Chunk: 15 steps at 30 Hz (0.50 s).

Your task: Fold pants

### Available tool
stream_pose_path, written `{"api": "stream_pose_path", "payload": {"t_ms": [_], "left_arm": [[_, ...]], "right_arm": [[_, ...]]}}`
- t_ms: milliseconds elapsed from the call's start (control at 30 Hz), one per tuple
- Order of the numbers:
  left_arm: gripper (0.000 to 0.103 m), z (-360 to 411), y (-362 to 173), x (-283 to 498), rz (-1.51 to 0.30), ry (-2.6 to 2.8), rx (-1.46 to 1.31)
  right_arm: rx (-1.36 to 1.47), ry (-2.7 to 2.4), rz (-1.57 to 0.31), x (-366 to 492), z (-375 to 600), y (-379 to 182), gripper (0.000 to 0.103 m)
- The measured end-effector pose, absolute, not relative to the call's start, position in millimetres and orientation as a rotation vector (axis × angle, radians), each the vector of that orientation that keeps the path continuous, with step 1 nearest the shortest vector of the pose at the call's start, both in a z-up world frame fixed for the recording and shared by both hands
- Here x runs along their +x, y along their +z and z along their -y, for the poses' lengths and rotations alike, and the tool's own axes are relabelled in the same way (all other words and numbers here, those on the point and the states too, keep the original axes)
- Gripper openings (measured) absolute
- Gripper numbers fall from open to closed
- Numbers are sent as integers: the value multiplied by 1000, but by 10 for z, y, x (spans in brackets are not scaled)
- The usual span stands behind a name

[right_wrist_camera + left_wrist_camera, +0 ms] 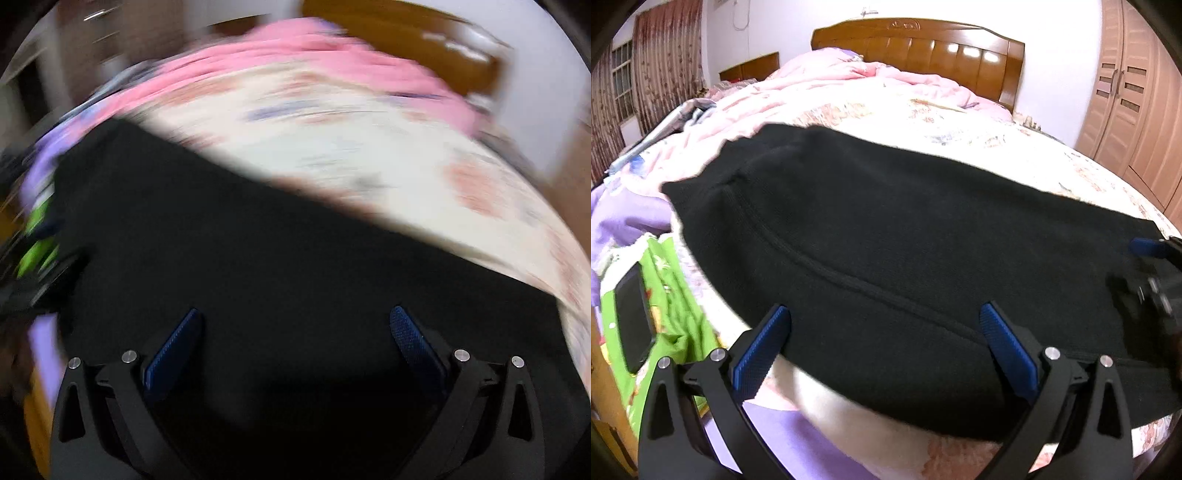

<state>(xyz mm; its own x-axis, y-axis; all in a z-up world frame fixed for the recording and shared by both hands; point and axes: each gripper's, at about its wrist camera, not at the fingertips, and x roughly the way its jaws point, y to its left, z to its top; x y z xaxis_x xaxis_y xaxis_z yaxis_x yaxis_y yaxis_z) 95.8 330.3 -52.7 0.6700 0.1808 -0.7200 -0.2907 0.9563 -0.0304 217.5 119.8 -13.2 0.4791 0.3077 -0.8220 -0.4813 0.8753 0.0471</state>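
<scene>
The black pants (871,236) lie spread flat across the bed (979,125), on its floral cover, with a stitched seam curving through the cloth toward the near edge. Beyond the pants, toward the wooden headboard (923,48), a pink quilt (827,81) is bunched up. To the side of the pants away from the wardrobe (1137,110), a green printed cloth (676,295) lies with a dark phone (631,317) resting on it.

The left claw (884,334) hangs at the near edge of the pants, its two blue-padded fingers (761,350) wide apart with nothing between them; one pad sits just off the pants' edge over the pale cover, the other over the black cloth.

The right claw (295,336) is over the pants too, its fingers spread wide and gripping nothing. Its own view is badly smeared, so little beyond the black cloth, the pale cover and the pink quilt can be made out there. From the left claw's camera the right claw shows at the far end of the pants, on the wardrobe side, blurred.
</scene>
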Motion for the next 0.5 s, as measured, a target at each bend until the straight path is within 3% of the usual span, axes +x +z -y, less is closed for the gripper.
{"api": "stream_pose_path", "payload": {"t_ms": [67, 200, 333, 400, 433, 500], "left_arm": [[101, -3363, -341, 650, -685, 269, -184], [101, -3939, -276, 88, -606, 475, -359], [101, -4617, -282, -475, -563, 692, -569], [101, -4767, -277, -618, -576, 730, -577], [101, -4796, -275, -660, -586, 736, -565], [101, -4821, -284, -681, -599, 715, -555]], "right_arm": [[-85, 513, -961, 2062, -1214, -47, 98], [-284, 716, -806, 1522, -1868, 191, 98], [-385, 910, -784, 1224, -2783, 248, 98], [-433, 989, -804, 1163, -3177, 194, 85], [-448, 1030, -833, 1081, -3383, 165, 72], [-485, 1050, -852, 1106, -3626, 89, 67]]}}
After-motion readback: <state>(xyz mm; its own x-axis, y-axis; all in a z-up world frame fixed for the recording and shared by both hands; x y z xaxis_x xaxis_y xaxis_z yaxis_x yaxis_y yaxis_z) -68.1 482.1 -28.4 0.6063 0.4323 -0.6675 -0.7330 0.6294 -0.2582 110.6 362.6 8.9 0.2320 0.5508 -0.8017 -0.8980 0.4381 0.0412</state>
